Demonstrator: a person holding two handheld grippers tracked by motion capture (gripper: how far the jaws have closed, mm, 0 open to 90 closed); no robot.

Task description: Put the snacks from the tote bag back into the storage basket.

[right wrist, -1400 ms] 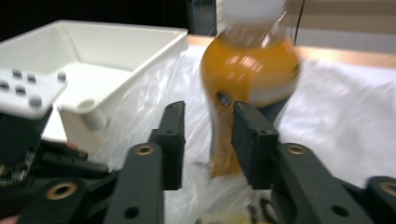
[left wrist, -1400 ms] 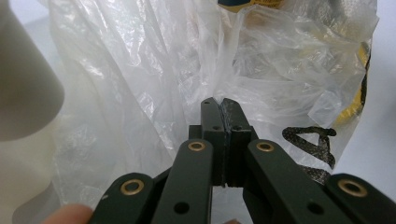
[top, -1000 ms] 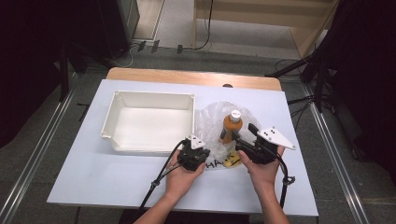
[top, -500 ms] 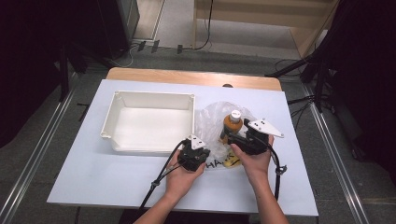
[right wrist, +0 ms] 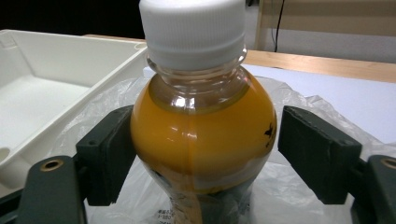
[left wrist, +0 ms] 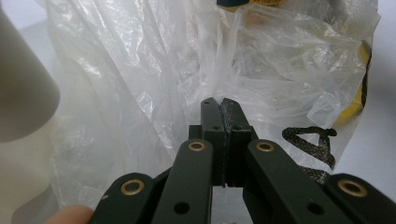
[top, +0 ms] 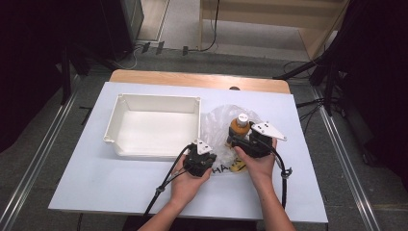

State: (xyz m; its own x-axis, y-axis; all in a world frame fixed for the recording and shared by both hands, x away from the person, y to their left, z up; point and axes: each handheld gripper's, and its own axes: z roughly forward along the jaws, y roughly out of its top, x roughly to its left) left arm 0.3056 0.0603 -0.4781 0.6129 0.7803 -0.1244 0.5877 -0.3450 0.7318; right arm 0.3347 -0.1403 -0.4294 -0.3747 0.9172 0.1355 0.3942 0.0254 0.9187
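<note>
On the white counter, a clear plastic bag with black lettering and a yellow patch lies crumpled just beside the 3 o'clock wall of a shallow white plastic bin. An orange-juice bottle with a white screw cap stands upright on the bag, toward its 3 o'clock side.

The left tool sits at the bag's 6 o'clock edge, close to the bin's near corner at 5 o'clock, held in the person's left hand. In the left gripper view its jaws are pressed fully together, with a fold of the bag's film pinched between their tips; the film rises in creases toward 12 o'clock, where the bottle's yellow base shows through the plastic.

The right tool is at the bottle's 6 o'clock side, gripped by the right hand, its grey three-cornered plate pointing to 3 o'clock. In the right gripper view the jaws stand wide apart on either side of the bottle's bulging shoulder: the pad at 9 o'clock is at or almost at the bottle, though I cannot tell if it touches, and the pad at 3 o'clock stands clear with a visible gap. The tool has hold of nothing. Behind the bottle at 10 o'clock the bin's rim shows, and the counter's wooden far edge runs across at 2 o'clock.
</note>
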